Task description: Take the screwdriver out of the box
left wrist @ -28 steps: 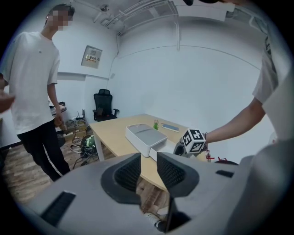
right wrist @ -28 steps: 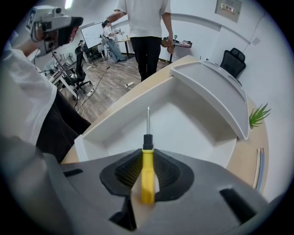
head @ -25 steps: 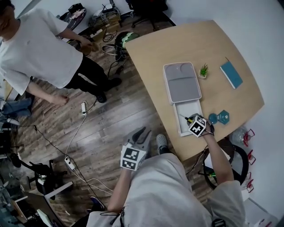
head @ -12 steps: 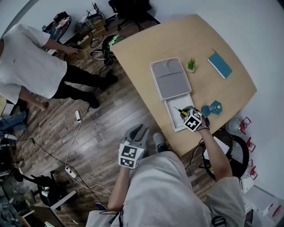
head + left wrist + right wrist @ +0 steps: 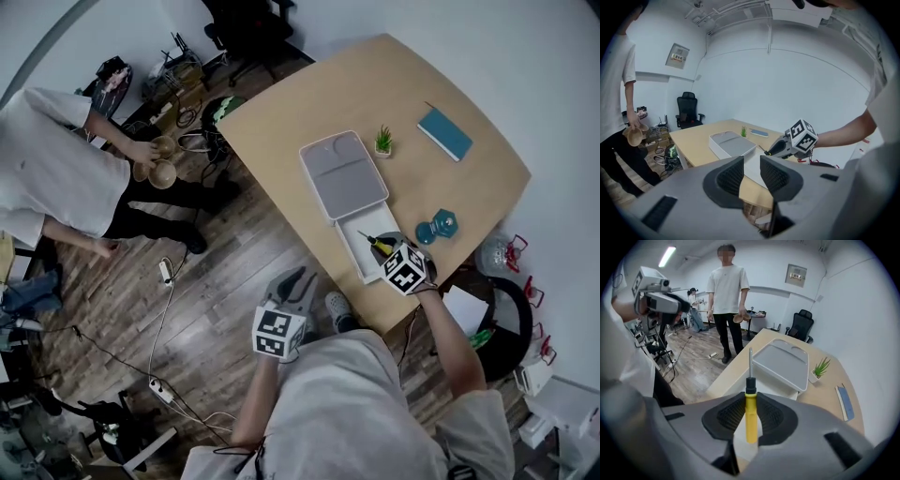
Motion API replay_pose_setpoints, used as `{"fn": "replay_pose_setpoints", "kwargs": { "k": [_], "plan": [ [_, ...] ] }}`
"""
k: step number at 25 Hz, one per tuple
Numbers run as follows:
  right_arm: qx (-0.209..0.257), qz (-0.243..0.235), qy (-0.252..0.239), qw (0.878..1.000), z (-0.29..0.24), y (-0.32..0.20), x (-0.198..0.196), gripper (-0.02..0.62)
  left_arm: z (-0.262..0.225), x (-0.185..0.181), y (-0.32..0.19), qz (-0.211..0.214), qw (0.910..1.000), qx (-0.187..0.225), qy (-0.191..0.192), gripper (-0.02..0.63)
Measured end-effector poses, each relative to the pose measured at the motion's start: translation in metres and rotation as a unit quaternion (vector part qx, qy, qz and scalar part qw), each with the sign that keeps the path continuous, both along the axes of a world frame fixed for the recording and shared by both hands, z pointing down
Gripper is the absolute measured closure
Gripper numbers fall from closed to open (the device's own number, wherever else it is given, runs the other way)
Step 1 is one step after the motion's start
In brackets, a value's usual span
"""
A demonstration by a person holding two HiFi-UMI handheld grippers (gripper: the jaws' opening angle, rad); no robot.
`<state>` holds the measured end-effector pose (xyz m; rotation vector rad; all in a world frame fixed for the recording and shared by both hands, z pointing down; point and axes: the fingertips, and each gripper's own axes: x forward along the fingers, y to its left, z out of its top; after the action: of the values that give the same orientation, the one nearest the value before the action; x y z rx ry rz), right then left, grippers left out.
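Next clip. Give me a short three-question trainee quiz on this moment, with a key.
1. True or false: the left gripper is shut on the screwdriver.
2. Which of these stands on the table next to the box? A. a small green plant B. a mug C. a keyboard
3. Fill in: the screwdriver's handle is ____.
Key: 1 false, the right gripper holds it and the left gripper is open and empty; 2 A; 3 yellow.
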<state>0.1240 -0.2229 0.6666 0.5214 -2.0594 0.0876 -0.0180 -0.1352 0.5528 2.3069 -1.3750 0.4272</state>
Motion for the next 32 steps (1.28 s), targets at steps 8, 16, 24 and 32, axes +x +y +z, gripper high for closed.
{"fn": "replay_pose_setpoints", "kwargs": {
  "k": [8,16,24,32],
  "plan": [
    [0.032,0.066,-0.083,0.994,-0.049,0.008,0.002,0.512,-0.004,0.024,-0.018,0.032,0.9994,0.009,0.007,0.505],
    [0.042,0.149,-0.17,0.973,-0.076,0.02,-0.004,0.512,-0.014,0.039,-0.036,0.051,0.9978,0.041,0.009,0.523],
    [0.049,0.184,-0.234,0.953,-0.101,0.052,-0.007,0.514,-0.027,0.044,-0.045,0.058,0.9947,0.079,0.033,0.601],
    [0.059,0.267,-0.314,0.909,-0.112,0.066,0.008,0.514,-0.027,0.055,-0.03,0.078,0.9928,0.056,0.072,0.601]
  ]
}}
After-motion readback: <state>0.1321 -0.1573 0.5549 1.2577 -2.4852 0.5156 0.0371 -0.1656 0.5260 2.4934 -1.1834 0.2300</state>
